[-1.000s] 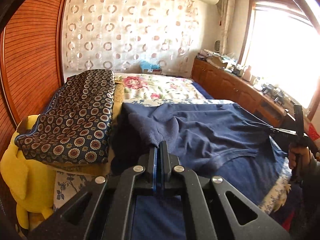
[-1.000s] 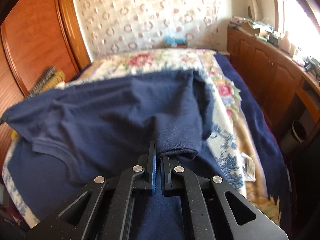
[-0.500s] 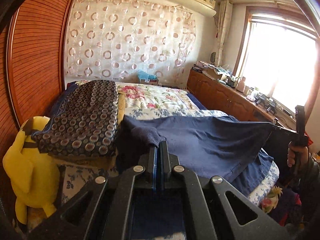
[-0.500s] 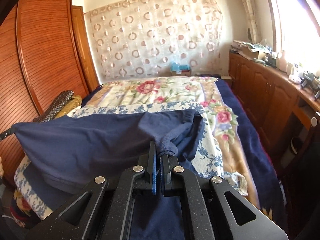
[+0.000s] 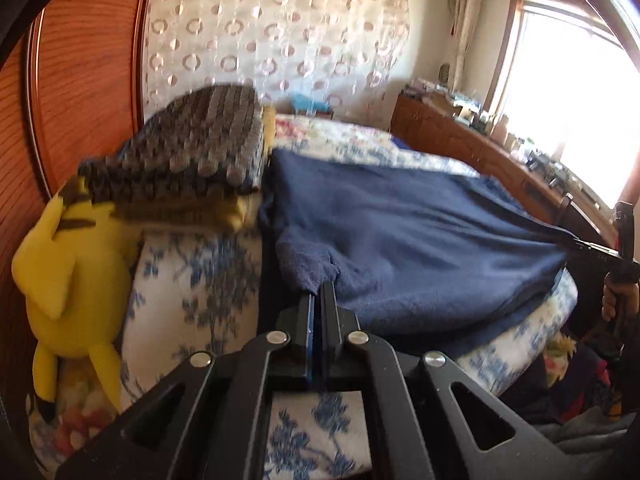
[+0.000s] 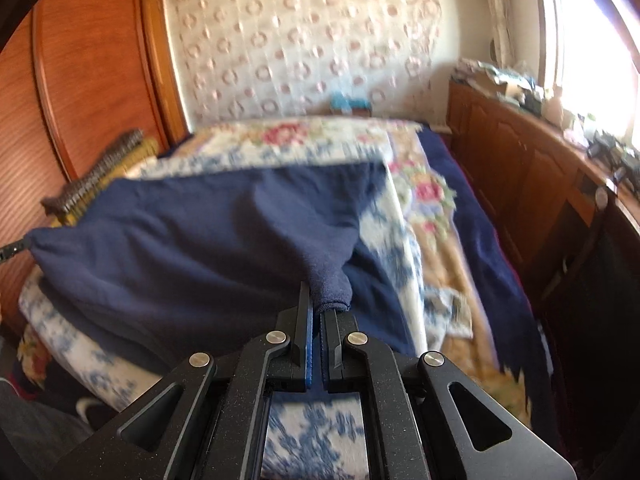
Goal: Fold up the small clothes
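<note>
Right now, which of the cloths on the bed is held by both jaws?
The plain navy garment, stretched between the left gripper and right gripper. The dotted dark cloth lies untouched, folded beside it.

The left gripper [image 5: 319, 294] and right gripper [image 6: 318, 300] are both angling downward, jaws clamped on cloth; a hand [image 5: 616, 296] is gripping the right gripper's handle.

Patterned cushion stack [image 5: 192, 152] crowds the left; floral quilt [image 6: 312, 136] beyond lies open.
</note>
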The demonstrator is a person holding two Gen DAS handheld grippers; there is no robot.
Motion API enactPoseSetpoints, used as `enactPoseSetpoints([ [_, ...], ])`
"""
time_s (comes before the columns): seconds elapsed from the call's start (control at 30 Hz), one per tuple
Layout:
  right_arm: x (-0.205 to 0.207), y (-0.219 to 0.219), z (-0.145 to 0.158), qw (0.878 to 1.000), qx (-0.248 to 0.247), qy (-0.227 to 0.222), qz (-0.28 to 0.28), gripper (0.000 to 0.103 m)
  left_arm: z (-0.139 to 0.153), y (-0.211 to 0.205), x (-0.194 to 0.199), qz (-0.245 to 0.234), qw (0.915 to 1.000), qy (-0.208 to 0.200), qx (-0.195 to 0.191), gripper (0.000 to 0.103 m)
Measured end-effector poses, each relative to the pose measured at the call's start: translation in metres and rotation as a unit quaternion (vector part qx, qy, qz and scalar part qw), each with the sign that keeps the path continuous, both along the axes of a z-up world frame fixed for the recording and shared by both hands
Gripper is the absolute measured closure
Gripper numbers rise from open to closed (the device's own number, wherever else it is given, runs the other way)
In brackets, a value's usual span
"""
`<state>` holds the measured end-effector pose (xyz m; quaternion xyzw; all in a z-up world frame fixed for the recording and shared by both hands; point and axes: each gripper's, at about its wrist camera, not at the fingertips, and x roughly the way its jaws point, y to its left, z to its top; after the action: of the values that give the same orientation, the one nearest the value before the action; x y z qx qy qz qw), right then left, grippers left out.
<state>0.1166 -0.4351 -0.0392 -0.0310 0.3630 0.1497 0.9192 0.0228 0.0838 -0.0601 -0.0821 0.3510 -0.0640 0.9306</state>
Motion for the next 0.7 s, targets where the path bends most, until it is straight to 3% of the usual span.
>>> enactPoseSetpoints([
  [0.17, -0.002, -0.005, -0.019, 1.000, -0.004, 0.020, -0.009, 0.103, -0.016, 0.002, 0.001, 0.010, 0.9997, 0.024, 0.004, 0.103],
  [0.4, -0.015, -0.016, -0.013, 1.000, -0.004, 0.014, -0.022, 0.084, -0.021, 0.002, 0.002, 0.008, 0.9995, 0.031, -0.003, 0.101],
  [0.5, -0.017, -0.025, -0.008, 0.999, -0.013, 0.000, -0.041, 0.068, -0.017, 0.004, 0.001, 0.009, 0.9997, 0.024, 0.002, 0.085],
  [0.57, -0.014, -0.033, -0.010, 0.998, -0.016, 0.001, -0.054, 0.065, -0.015, 0.005, 0.002, 0.010, 0.9997, 0.023, 0.002, 0.070],
  [0.7, -0.004, -0.039, -0.024, 0.998, -0.021, 0.021, -0.063, 0.065, -0.017, 0.004, 0.004, 0.004, 0.9997, 0.024, 0.010, 0.060],
])
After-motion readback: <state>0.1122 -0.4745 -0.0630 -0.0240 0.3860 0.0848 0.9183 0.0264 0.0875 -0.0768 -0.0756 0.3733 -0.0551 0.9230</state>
